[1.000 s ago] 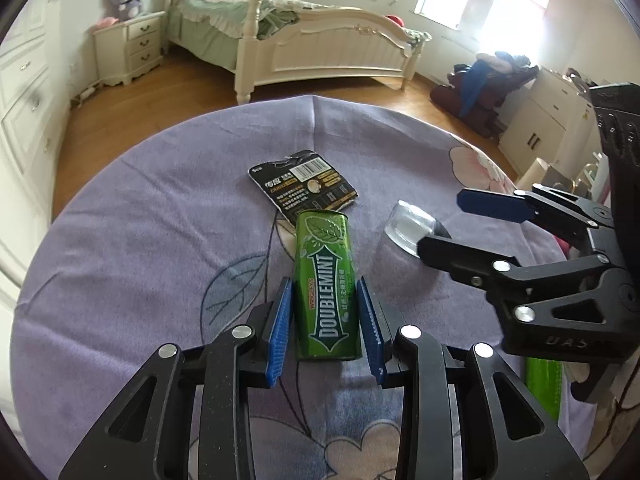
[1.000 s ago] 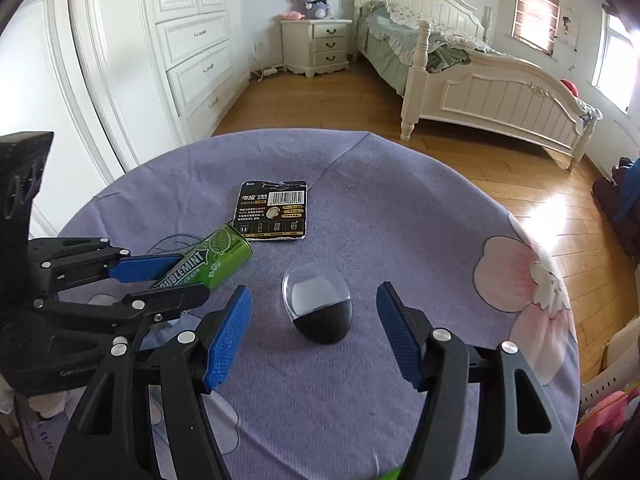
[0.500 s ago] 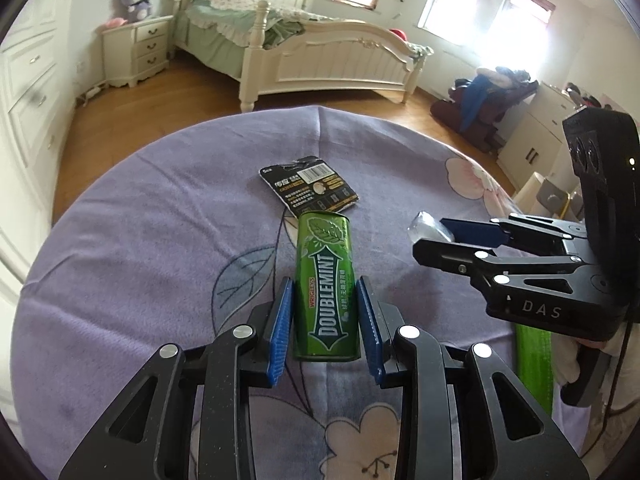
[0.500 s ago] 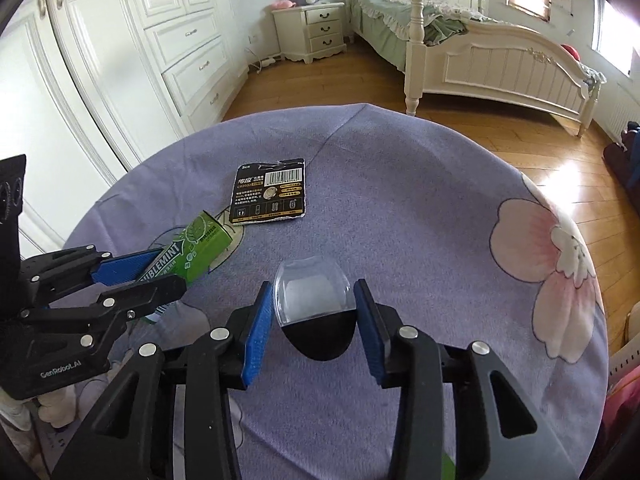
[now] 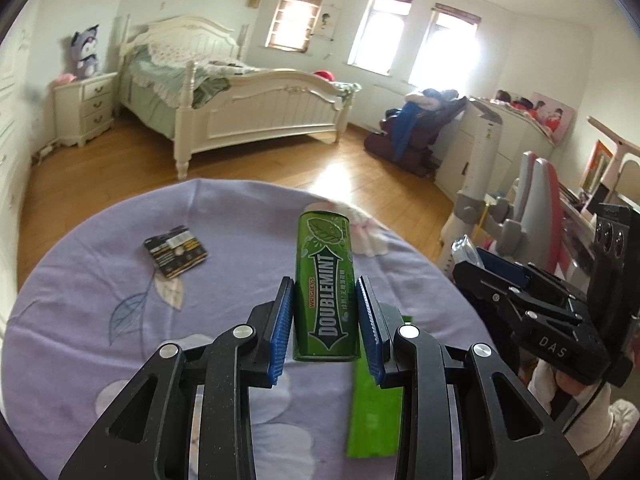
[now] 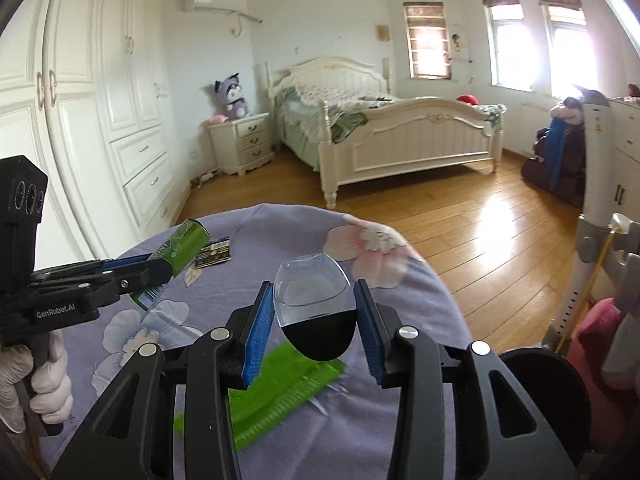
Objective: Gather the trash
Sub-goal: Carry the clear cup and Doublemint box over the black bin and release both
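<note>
My left gripper [image 5: 325, 316] is shut on a green Doublemint gum box [image 5: 325, 280] and holds it lifted above the purple tablecloth [image 5: 100, 280]; the box also shows in the right wrist view [image 6: 182, 246]. My right gripper [image 6: 314, 316] is shut on a clear-and-black plastic package [image 6: 316, 312], also lifted; the right gripper shows in the left wrist view [image 5: 500, 276]. A black battery card [image 5: 176, 250] and a bright green wrapper [image 5: 374, 412] lie on the table.
The round table's far edge [image 6: 420, 256] drops to a wooden floor [image 6: 500, 232]. A bed [image 5: 248, 108], a nightstand [image 5: 86, 108] and wardrobes [image 6: 100, 120] stand beyond. Chairs and a desk [image 5: 560, 200] crowd the right side.
Both grippers have lifted their items off the table and tilted up toward the room. The right gripper closed on the plastic package during the last second.
</note>
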Available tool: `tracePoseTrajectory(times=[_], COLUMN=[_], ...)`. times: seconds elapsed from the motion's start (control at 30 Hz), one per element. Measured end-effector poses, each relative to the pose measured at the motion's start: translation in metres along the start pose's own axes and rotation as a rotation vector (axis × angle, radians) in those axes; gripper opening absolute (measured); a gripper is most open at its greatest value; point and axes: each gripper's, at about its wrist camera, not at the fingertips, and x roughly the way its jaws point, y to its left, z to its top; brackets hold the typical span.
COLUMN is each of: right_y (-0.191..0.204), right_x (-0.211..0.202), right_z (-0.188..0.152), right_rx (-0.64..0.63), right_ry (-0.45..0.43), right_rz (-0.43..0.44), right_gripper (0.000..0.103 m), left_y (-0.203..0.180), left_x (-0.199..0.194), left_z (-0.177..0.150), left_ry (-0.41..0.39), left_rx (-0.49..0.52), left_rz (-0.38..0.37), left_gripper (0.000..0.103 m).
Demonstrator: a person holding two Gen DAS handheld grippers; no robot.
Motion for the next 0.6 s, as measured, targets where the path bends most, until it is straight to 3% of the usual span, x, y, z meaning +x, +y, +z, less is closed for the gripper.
tracePoseTrajectory(times=[0.23, 0.6], right_y=[-0.059, -0.13], right_x=[-0.051, -0.081], right_z=[-0.031, -0.091], right_rx=[0.073, 0.144], right_ry=[-0.068, -0.047], right_rz=[-0.166, -0.35], right_gripper=[0.04, 0.04], left_y=[-0.083, -0.178], left_x=[0.022, 0.079], left_z=[-0.008, -0.036], left_ry=[0.029, 0.134], left_rx=[0.079, 0.194], left_rz=[-0.134, -0.28], left_gripper=[0.032, 0.032])
